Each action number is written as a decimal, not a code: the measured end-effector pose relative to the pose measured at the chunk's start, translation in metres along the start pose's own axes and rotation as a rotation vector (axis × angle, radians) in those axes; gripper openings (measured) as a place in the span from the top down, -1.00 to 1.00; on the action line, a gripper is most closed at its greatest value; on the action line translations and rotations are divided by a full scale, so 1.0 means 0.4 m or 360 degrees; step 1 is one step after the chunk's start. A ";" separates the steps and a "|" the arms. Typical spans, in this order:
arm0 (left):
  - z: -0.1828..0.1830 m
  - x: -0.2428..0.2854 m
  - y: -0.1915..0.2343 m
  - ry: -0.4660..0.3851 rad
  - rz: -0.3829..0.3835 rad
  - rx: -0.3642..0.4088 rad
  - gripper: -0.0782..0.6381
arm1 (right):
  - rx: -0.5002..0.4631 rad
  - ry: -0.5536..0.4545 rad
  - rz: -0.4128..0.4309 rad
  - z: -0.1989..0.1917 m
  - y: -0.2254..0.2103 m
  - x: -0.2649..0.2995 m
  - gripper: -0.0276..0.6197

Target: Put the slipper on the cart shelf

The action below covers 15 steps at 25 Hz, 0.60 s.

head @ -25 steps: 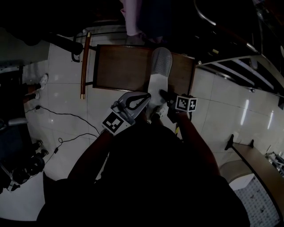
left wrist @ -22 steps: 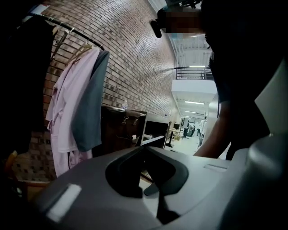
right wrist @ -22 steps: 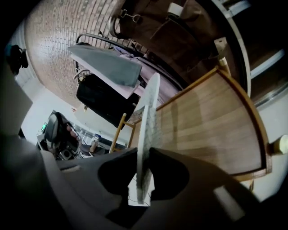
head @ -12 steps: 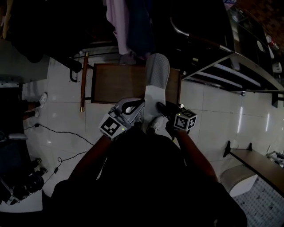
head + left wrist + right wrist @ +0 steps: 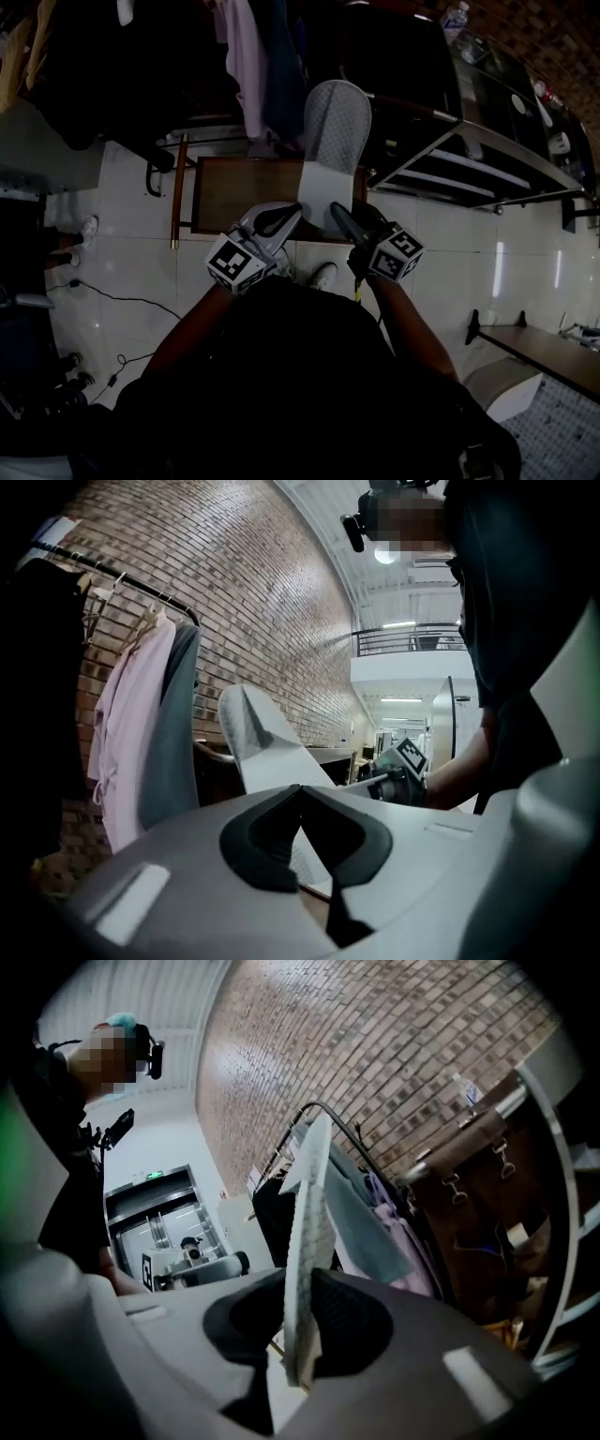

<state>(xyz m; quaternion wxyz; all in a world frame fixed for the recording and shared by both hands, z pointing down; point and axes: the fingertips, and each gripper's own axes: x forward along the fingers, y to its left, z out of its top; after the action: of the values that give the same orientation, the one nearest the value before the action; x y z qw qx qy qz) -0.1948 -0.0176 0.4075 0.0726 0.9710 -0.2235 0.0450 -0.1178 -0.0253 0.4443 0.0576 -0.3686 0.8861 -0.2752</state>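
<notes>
While the right tool [image 5: 345, 217] is clamping the slipper [image 5: 336, 141] by its near, white heel end, its jaws are standing narrow with the thin sole pinched on edge between the pads. The slipper is hanging in the air above the low brown surface [image 5: 239, 187], touching nothing else that I can make out. Its long axis is running straight away from the person, with the rounded grey end, which I judge to be the toe, pointing far and tilting upward toward the hanging pink garment [image 5: 242, 66]. The left tool [image 5: 286, 211] is hovering just beside the heel on the left; its jaws are meeting at the tips with nothing between them, so it is not sharing the load.

The metal cart [image 5: 469, 164] is standing to the right of the slipper and somewhat farther off, its shelf rails running off to the right. The right hand is the nearer one to it, so the coming move is likely calling for that hand to be swinging the toe rightward and feeding the slipper lengthwise onto a shelf.
</notes>
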 end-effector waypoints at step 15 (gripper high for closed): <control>0.128 0.023 0.005 -0.0131 -0.0024 0.0052 0.78 | -0.0586 -0.0212 -0.0011 0.219 0.127 0.005 0.71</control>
<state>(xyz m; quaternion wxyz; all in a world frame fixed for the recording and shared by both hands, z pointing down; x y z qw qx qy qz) -0.1845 -0.0316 0.3585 0.0479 0.9747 -0.2183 0.0081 -0.1241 -0.0364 0.3438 0.0469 -0.3934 0.9144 -0.0835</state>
